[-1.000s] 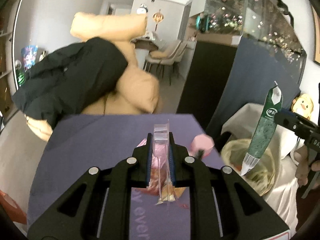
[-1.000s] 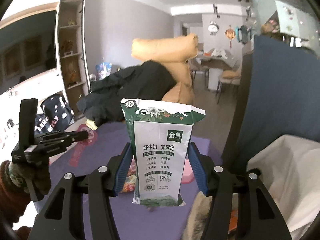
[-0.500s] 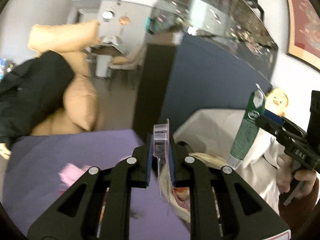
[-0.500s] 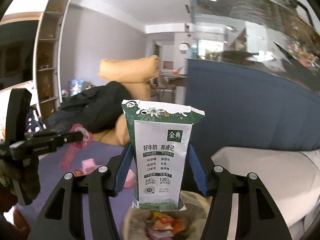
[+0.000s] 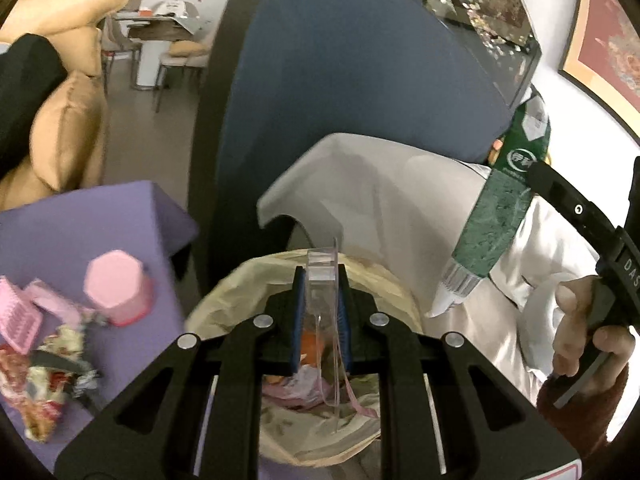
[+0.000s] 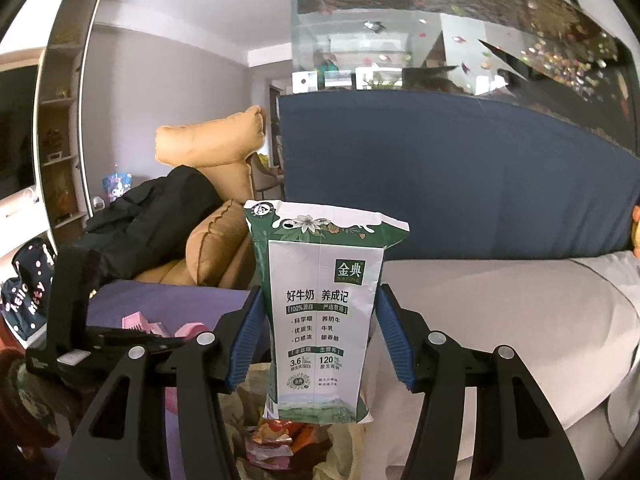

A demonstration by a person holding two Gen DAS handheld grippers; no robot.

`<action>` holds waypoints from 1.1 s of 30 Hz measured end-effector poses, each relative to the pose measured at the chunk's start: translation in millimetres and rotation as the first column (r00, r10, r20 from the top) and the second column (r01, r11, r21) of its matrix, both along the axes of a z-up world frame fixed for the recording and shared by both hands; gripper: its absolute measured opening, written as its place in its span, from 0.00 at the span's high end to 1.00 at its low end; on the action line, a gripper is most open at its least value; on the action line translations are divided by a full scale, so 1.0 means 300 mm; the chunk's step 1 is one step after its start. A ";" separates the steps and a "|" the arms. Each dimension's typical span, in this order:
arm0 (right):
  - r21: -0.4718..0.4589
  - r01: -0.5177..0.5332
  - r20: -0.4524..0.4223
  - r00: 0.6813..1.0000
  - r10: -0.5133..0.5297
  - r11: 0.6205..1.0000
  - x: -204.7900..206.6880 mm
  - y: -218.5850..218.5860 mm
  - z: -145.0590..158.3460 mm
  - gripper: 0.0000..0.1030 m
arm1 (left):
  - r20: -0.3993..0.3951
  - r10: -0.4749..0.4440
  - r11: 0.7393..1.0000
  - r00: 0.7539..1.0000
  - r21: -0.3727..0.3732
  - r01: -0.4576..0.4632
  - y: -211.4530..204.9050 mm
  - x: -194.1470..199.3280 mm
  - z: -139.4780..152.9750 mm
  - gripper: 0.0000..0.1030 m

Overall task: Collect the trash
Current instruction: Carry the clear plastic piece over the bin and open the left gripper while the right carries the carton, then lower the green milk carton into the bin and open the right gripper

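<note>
My left gripper (image 5: 321, 276) is shut on a thin clear plastic package (image 5: 322, 292) that stands on edge between its blue pads. It hangs over the trash bin (image 5: 216, 304), which has a yellowish liner and wrappers inside. My right gripper (image 6: 320, 292) is shut on a green and white milk carton (image 6: 320, 320), held upright above the bin's near side (image 6: 276, 436). In the left wrist view the milk carton (image 5: 500, 216) hangs to the right of the bin, and a hand (image 5: 576, 336) holds that gripper's handle.
A purple table (image 5: 80, 224) left of the bin carries a pink cup (image 5: 116, 288), a pink comb (image 5: 20, 320) and crumpled wrappers (image 5: 48, 364). A white cushion (image 5: 380, 200) and a dark blue panel (image 5: 340, 80) stand behind the bin. Tan cushions (image 6: 216, 144) and a black coat (image 6: 152, 216) lie further left.
Both grippers have swung right, off the purple table and over to the bin, each keeping its item. The bin now lies right under the left gripper.
</note>
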State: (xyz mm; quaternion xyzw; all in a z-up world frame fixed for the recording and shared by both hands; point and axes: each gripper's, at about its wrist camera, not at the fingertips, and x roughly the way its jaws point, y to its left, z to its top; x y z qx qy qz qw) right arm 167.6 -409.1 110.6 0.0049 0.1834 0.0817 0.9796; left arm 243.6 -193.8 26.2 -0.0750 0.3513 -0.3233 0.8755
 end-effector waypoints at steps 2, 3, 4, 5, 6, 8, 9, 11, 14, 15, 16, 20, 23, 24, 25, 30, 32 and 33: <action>0.001 0.006 -0.010 1.000 -0.006 1.000 0.011 -0.005 -0.009 0.48 | -0.002 -0.017 1.000 1.000 -0.010 0.017 -0.029 0.015 -0.011 0.87; 0.000 0.010 -0.013 1.000 -0.010 1.000 0.012 -0.006 -0.013 0.48 | -0.009 -0.022 1.000 1.000 -0.015 0.022 -0.031 0.020 -0.015 0.87; 0.000 0.014 -0.016 1.000 -0.014 1.000 0.014 -0.008 -0.016 0.48 | -0.025 -0.027 0.999 0.999 -0.025 0.026 -0.033 0.029 -0.025 0.80; 0.001 0.016 -0.019 1.000 -0.016 1.000 0.014 -0.010 -0.020 0.48 | -0.039 -0.024 0.999 0.999 -0.026 0.023 -0.032 0.036 -0.035 0.65; 0.002 0.017 -0.021 1.000 -0.017 1.000 0.015 -0.011 -0.022 0.48 | -0.045 -0.014 1.000 0.999 -0.023 0.013 -0.028 0.042 -0.038 0.61; 0.004 0.018 -0.024 1.000 -0.018 1.000 0.017 -0.009 -0.026 0.48 | -0.037 0.013 1.000 0.999 -0.010 -0.014 -0.003 0.039 -0.038 0.57; 0.005 0.017 -0.025 1.000 -0.017 1.000 0.021 -0.004 -0.026 0.48 | -0.032 0.024 1.000 0.999 -0.005 -0.024 0.010 0.036 -0.037 0.57; 0.010 0.013 -0.031 0.999 -0.012 1.000 0.027 -0.004 -0.031 0.48 | -0.014 0.065 0.998 0.998 0.017 -0.064 0.044 0.021 -0.025 0.56; 0.024 -0.010 -0.036 0.999 0.011 1.000 0.032 0.017 -0.042 0.48 | 0.028 0.113 0.991 0.993 0.066 -0.115 0.088 -0.013 -0.010 0.53; 0.027 -0.020 -0.037 0.999 0.021 0.999 0.034 0.027 -0.049 0.48 | 0.041 0.119 0.990 0.992 0.075 -0.122 0.100 -0.025 -0.006 0.52; 0.028 -0.026 -0.038 0.999 0.027 0.999 0.036 0.036 -0.053 0.48 | 0.057 0.127 0.988 0.990 0.086 -0.132 0.121 -0.043 -0.001 0.50; 0.044 -0.053 -0.044 0.997 0.055 0.998 0.054 0.076 -0.089 0.48 | 0.077 0.157 0.978 0.985 0.125 -0.166 0.200 -0.093 -0.006 0.50; 0.045 -0.058 -0.055 0.997 0.060 0.997 0.071 0.102 -0.127 0.48 | 0.071 0.195 0.969 0.978 0.140 -0.203 0.289 -0.120 -0.020 0.50; 0.050 -0.056 -0.067 0.996 0.059 0.997 0.078 0.111 -0.148 0.48 | 0.067 0.205 0.967 0.976 0.138 -0.212 0.312 -0.123 -0.023 0.50; 0.056 -0.055 -0.075 0.995 0.060 0.997 0.083 0.115 -0.163 0.48 | 0.064 0.218 0.965 0.974 0.137 -0.225 0.340 -0.128 -0.029 0.50; 0.067 -0.053 -0.160 0.985 0.063 0.996 0.110 0.149 -0.272 0.48 | 0.048 0.285 0.948 0.957 0.129 -0.289 0.463 -0.143 -0.063 0.50; 0.064 -0.040 -0.210 0.976 0.053 0.997 0.121 0.162 -0.318 0.45 | 0.044 0.311 0.941 0.949 0.123 -0.314 0.516 -0.150 -0.079 0.48; 0.055 -0.030 -0.229 0.972 0.042 0.998 0.125 0.168 -0.335 0.42 | 0.042 0.320 0.938 0.946 0.122 -0.323 0.532 -0.149 -0.083 0.46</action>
